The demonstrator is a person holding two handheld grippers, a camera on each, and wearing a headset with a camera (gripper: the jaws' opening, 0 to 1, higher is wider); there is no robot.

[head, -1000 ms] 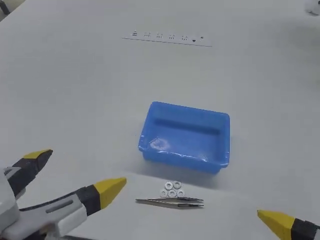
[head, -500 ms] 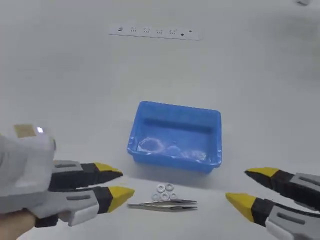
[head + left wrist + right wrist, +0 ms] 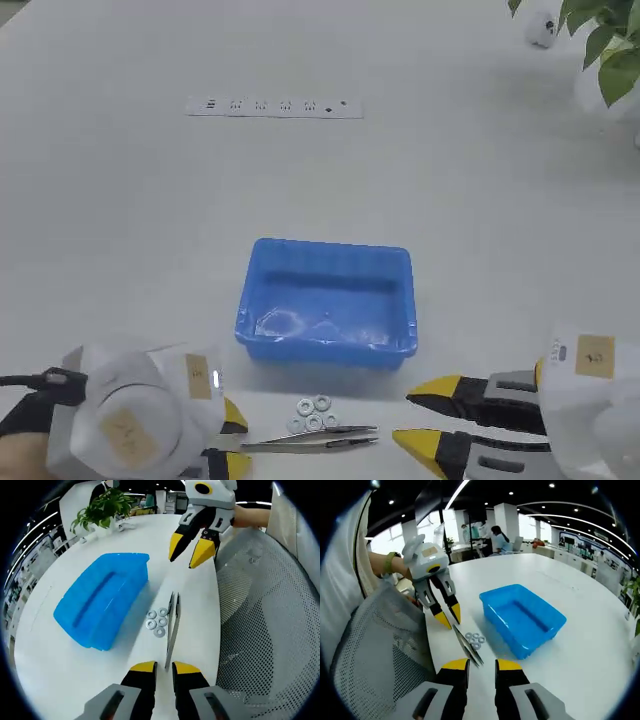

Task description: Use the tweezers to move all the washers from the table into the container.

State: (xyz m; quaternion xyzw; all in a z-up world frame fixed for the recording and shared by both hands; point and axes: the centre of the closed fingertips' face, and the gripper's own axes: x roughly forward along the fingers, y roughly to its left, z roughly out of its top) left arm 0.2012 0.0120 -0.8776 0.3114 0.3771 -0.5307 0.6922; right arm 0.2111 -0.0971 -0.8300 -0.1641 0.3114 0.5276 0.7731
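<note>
Our left tool (image 3: 165,667) and right tool (image 3: 481,664) sit narrowly parted, empty — a clumsy grab could knock the tweezers (image 3: 171,630) into the washers (image 3: 157,622) just beside them.

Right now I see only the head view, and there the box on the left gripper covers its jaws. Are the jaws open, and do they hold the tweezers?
Observer: In the left gripper view the left gripper is open by a narrow gap and is not closed on anything. The near end of the tweezers reaches just to its tips.
Operator: How much table is there on my side of the tweezers?
Observer: Little. The edge of the table runs close beside them, and a mesh chair back stands right against that edge.
</note>
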